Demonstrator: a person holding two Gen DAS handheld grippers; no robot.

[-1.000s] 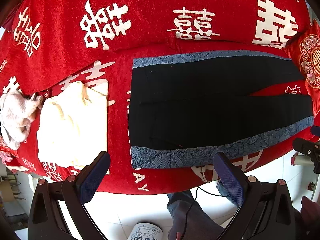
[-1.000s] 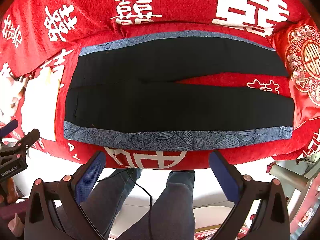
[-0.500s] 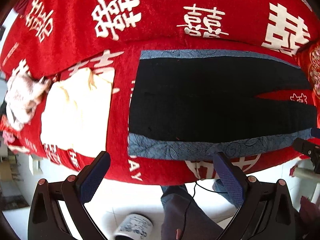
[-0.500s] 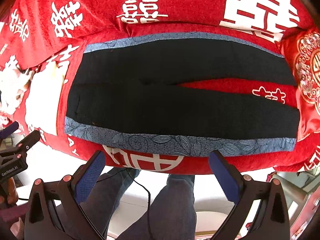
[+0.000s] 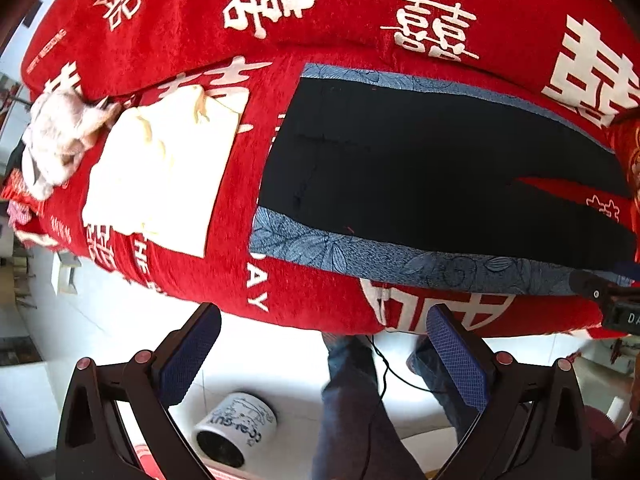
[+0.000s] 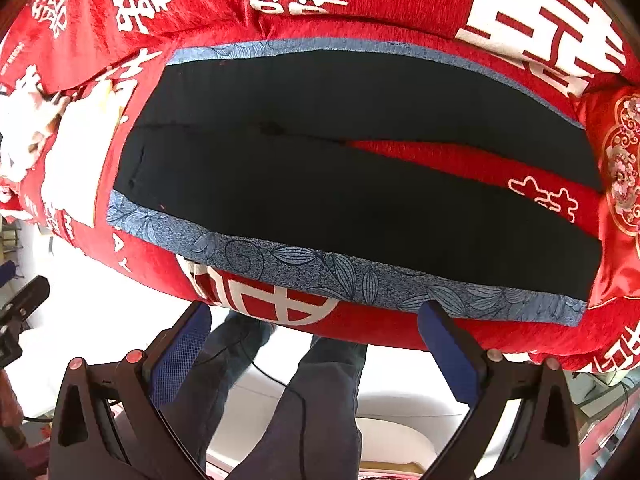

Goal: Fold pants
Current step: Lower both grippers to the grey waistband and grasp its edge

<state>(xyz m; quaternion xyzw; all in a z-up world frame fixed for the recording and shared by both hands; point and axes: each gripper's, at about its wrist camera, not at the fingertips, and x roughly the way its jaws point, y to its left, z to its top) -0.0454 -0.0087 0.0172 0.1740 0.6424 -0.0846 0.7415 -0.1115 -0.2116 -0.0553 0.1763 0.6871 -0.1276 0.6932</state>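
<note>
Pants (image 6: pixel 320 184) lie flat, unfolded (legs slightly parted). Both tongs, left (image 5: pixel 320 360) and right (image 6: pixel 316 356), gape wide short of the near blue hem (image 6: pixel 320 272); grasping it probably comes next.

The pants (image 6: pixel 320 184) are black, with a blue-grey leaf-patterned band (image 6: pixel 304 268) running down the outer seam of each leg — one band along the near edge, the other (image 6: pixel 304 46) along the far edge. They lie flat and unfolded, spread lengthwise across a red bedcover (image 6: pixel 360 4) printed with white characters. The waist end (image 5: pixel 280 168) points left, the leg ends right. The two legs lie side by side and part toward the cuffs, leaving a narrow red wedge (image 6: pixel 500 172) of cover showing between them. The near band runs close to the cover's front edge — the fabric looks smooth, with a faint crease at the crotch.
</note>
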